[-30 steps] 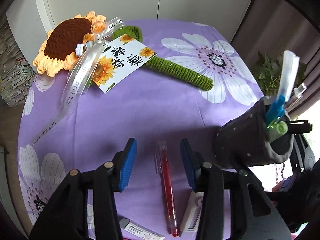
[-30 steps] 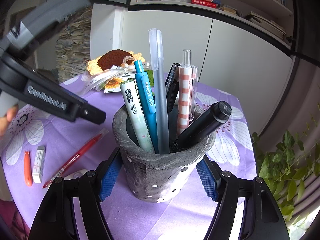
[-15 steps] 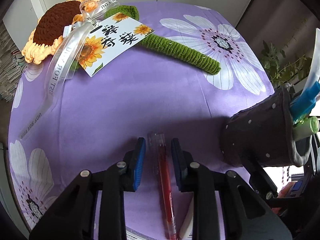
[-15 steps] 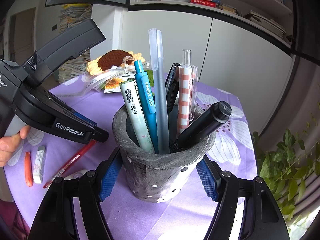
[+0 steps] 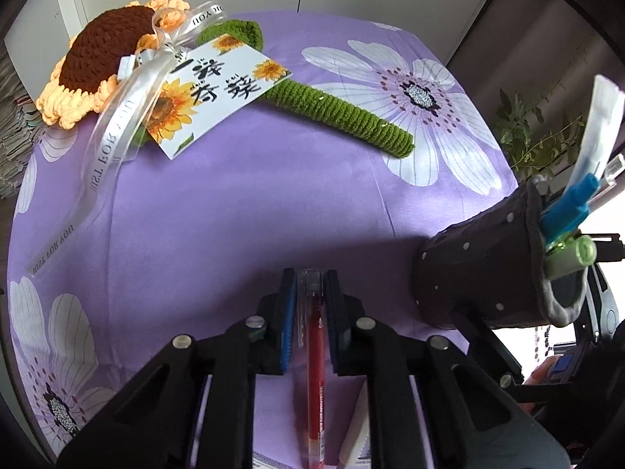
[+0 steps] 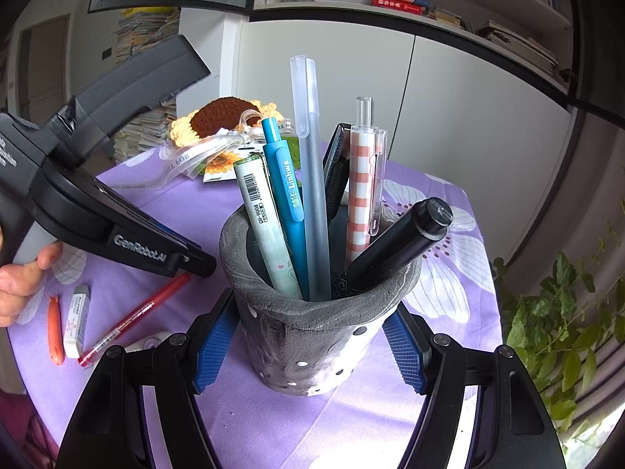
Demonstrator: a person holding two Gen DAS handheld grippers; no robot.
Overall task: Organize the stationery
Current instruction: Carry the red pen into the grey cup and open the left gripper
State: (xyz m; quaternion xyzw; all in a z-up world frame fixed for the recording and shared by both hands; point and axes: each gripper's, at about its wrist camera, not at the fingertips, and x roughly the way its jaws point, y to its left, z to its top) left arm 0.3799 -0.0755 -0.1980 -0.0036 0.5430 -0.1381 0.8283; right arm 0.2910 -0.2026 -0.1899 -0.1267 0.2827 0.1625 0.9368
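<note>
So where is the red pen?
The red pen lies on the purple tablecloth, pinched between the left gripper pads, left of the grey pen holder.

Six pens [image 6: 312, 179] in one holder [image 6: 312, 336], one red pen [image 5: 315, 355], perhaps two erasers [image 6: 76, 320].

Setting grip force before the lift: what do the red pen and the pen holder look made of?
Red pen: looks like smooth, glossy clear plastic; the red core shows through the barrel. Pen holder: probably matte grey felt or soft rubbery foam, hard to say which; its thick rim is wavy and the wall is punched with small holes.
</note>
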